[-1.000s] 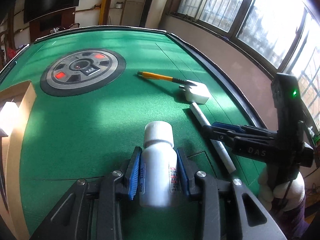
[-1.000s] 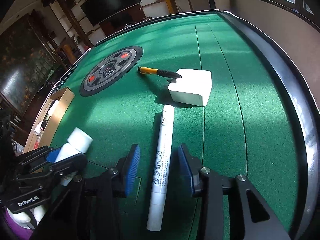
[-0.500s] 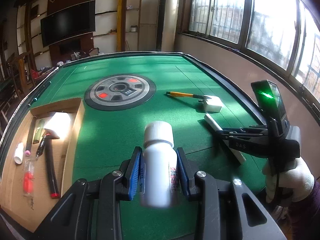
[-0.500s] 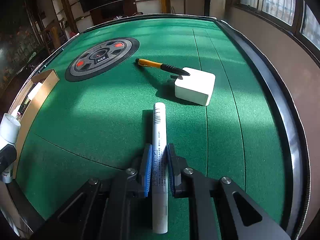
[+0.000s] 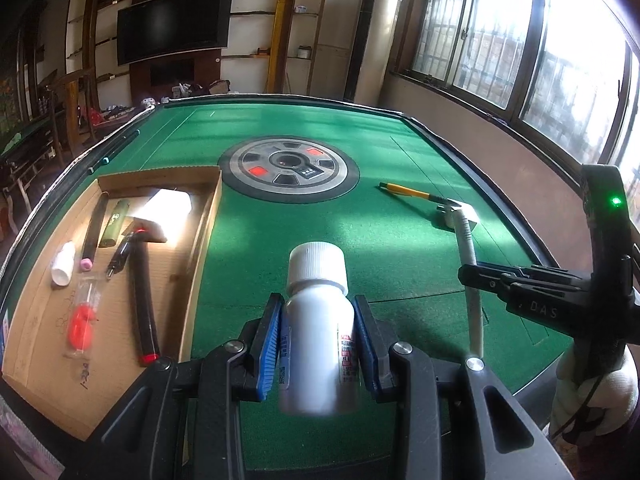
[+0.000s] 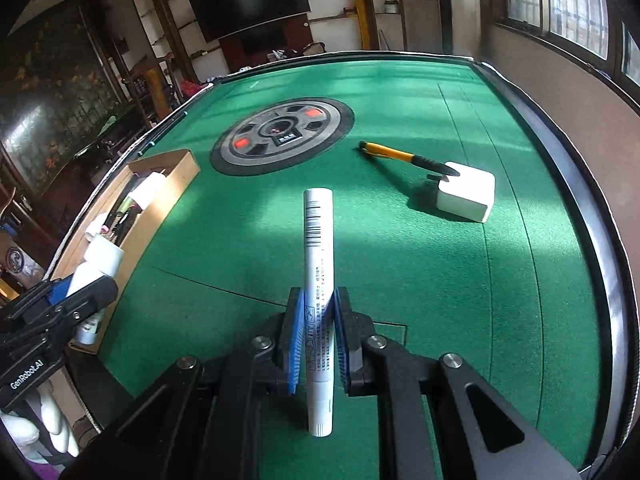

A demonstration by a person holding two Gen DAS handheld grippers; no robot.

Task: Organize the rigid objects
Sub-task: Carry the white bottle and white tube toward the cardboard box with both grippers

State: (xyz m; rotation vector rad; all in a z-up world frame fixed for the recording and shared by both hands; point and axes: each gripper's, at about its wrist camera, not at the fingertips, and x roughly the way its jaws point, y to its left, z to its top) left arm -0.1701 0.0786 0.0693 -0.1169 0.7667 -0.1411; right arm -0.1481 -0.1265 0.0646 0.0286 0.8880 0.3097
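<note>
My left tool (image 5: 316,344) grips the white bottle (image 5: 318,320) at mid-body, above the tabletop (image 5: 280,240) just right of the cardboard tray (image 5: 200,240). My right tool (image 6: 316,344) clamps the white marker (image 6: 318,280) well right of the tray. Both look light, stiff and smooth; the marker may pivot.

Home lounge – wall television (image 5: 174,22), green-felt mahjong table (image 5: 280,128) (barred windows (image 5: 480,32))
</note>
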